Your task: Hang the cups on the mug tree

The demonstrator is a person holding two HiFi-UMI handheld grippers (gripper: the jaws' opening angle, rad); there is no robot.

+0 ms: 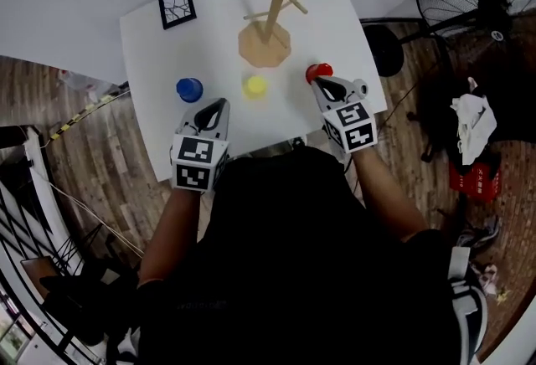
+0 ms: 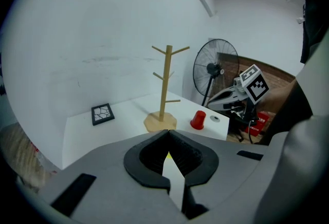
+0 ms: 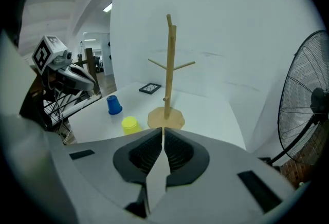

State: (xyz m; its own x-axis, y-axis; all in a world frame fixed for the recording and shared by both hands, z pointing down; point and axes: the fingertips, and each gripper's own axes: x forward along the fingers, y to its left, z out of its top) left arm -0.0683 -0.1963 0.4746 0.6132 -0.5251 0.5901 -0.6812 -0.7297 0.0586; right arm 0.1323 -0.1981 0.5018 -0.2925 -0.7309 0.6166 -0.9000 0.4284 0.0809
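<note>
Risks, largest item first.

- Table (image 1: 142, 45): the cups stand on the front half of the white top. A shove from a closed gripper could slide one toward the edge.
- Mug tree (image 1: 266, 20): a slim wooden post on a small base, with every peg bare. A cup pressed hard against a peg could tip the whole thing (judgement, not observed).
- Cups: red cup (image 1: 318, 70), yellow cup (image 1: 255, 85) and blue cup (image 1: 189, 89) stand in a row in front of the tree, apparently mouth-down. The tapered walls may slip out of a shallow pinch. No handles can be made out, so how a cup would catch a peg is unclear.

Fingers: the left gripper (image 1: 216, 110) and the right gripper (image 1: 322, 84) both have their jaws pressed together at the tips with nothing between them. Neither can take a cup until it opens, and coming in closed would knock the cup.

Position: the red cup lies just ahead of the right gripper's tips, and I cannot tell whether they touch. The yellow cup sits ahead between the two grippers. The blue cup is ahead-left of the left gripper, apart from it.
</note>
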